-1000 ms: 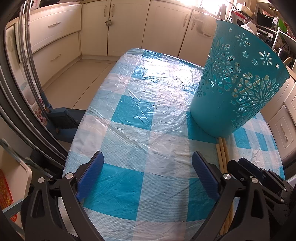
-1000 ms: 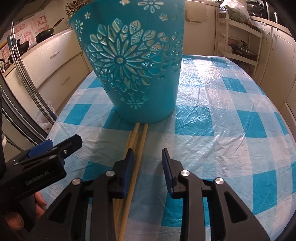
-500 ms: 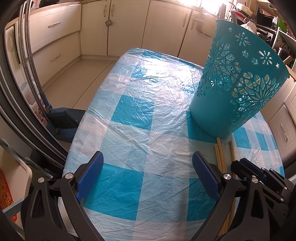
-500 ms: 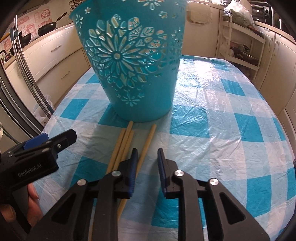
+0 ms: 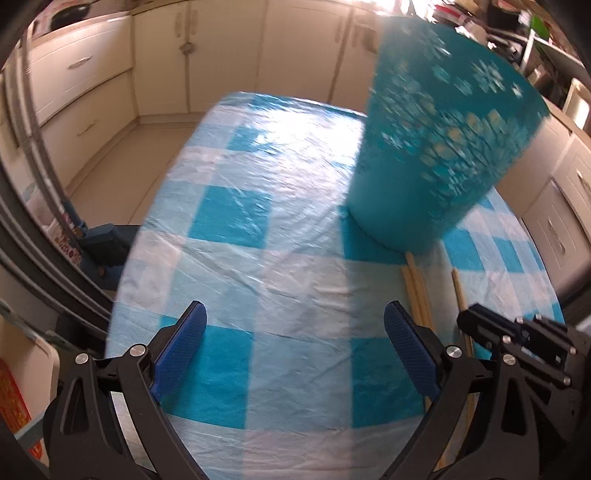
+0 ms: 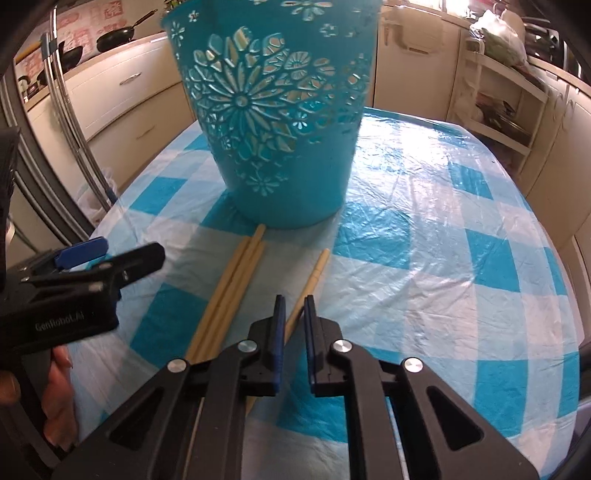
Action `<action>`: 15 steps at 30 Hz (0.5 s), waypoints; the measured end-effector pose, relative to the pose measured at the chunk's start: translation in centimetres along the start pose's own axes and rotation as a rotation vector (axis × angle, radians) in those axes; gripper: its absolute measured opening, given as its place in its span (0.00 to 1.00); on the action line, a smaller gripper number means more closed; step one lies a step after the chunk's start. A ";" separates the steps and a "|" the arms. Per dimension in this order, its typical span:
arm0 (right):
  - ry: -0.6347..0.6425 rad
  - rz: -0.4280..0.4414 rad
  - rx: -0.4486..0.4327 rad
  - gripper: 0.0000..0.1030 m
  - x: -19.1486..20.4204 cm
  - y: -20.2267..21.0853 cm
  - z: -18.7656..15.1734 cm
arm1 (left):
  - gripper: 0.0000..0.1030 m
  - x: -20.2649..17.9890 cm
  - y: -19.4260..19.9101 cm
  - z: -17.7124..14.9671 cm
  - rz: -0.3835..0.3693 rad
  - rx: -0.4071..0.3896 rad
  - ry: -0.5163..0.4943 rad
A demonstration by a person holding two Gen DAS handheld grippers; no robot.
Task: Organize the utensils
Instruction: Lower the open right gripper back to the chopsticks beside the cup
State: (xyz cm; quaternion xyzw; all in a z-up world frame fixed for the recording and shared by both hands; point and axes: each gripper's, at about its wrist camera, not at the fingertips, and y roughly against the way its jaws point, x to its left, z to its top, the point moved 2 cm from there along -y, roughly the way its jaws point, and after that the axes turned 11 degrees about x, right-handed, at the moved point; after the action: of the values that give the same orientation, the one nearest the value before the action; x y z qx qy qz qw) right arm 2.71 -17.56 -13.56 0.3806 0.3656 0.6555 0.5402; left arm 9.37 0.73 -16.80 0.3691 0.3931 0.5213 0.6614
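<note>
A teal cut-out basket [image 6: 280, 122] stands upright on the blue-and-white checked table [image 6: 443, 236]; it also shows in the left wrist view [image 5: 436, 147]. A bundle of wooden chopsticks [image 6: 229, 295] lies in front of it. One chopstick [image 6: 314, 275] lies apart, angled right, and its near part sits between the narrowly spaced jaws of my right gripper [image 6: 293, 314]. My left gripper [image 5: 293, 332] is wide open and empty over the cloth, left of the chopsticks [image 5: 417, 291]; it shows at the left in the right wrist view [image 6: 92, 258].
Cream kitchen cabinets [image 5: 229, 55] surround the table. A shelf rack [image 6: 506, 103] stands at the right. Pans [image 6: 118, 35] sit on the counter at the left. A chrome rail [image 6: 74, 122] runs along the table's left side.
My right gripper has closed further around one chopstick and drawn it away from the bundle to the right. My left gripper has shifted slightly and stays open.
</note>
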 end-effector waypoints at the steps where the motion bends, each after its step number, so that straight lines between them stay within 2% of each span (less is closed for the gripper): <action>1: -0.004 0.007 0.001 0.10 -0.4 0.1 -0.2 | 0.90 -0.4 -0.1 0.0 0.000 0.007 -0.013; 5: -0.033 0.041 -0.009 0.10 -1.9 0.4 -0.8 | 0.90 -2.0 -0.2 -0.5 -0.016 0.022 -0.030; 8: -0.045 0.063 -0.021 0.10 -2.2 0.4 -1.1 | 0.90 -2.9 -0.5 -0.6 0.025 0.034 -0.058; 15: -0.063 0.096 -0.035 0.10 -2.4 0.6 -1.3 | 0.90 -4.1 -0.8 -0.6 0.062 0.050 -0.084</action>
State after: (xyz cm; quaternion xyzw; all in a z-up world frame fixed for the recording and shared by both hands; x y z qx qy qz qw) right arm 1.62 -20.09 -13.87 0.4084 0.3181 0.6749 0.5259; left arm 8.54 -3.35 -17.17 0.4191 0.3662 0.5156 0.6515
